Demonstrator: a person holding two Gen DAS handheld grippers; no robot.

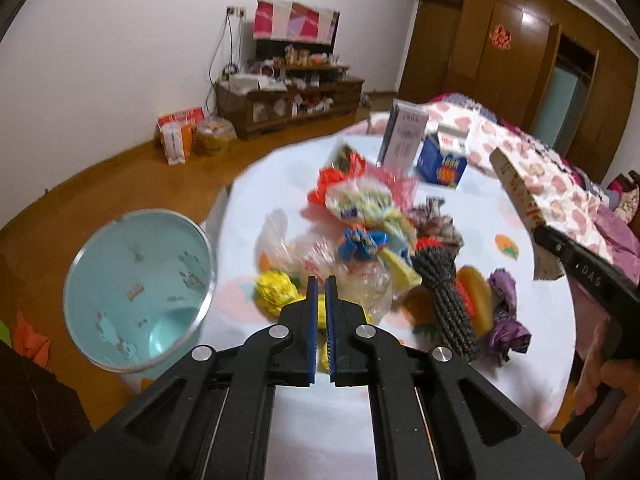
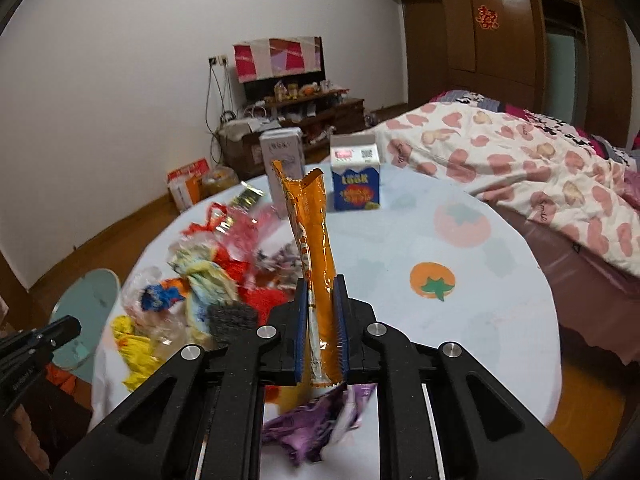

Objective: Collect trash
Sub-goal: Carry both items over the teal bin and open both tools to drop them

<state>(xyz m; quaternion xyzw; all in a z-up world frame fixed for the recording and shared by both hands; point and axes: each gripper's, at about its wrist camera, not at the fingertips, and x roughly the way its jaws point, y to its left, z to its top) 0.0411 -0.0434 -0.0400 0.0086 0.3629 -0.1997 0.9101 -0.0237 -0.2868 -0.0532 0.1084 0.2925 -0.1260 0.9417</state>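
Observation:
A pile of crumpled wrappers and plastic bags (image 1: 360, 236) lies on the round white table (image 1: 460, 208); it also shows in the right wrist view (image 2: 208, 280). My left gripper (image 1: 321, 286) is shut with nothing clearly between its fingers, above the pile's near edge by a yellow wrapper (image 1: 276, 292). My right gripper (image 2: 321, 288) is shut on a long orange snack wrapper (image 2: 310, 236), held upright above the table; in the left wrist view that wrapper (image 1: 516, 188) sticks up at the right. A teal trash bin (image 1: 136, 288) stands on the floor left of the table.
A blue carton (image 2: 355, 188) and a white box (image 2: 282, 160) stand at the table's far side. A purple wrapper (image 2: 316, 424) lies under my right gripper. A bed (image 2: 540, 172) is to the right, a cluttered TV cabinet (image 2: 296, 120) at the back wall.

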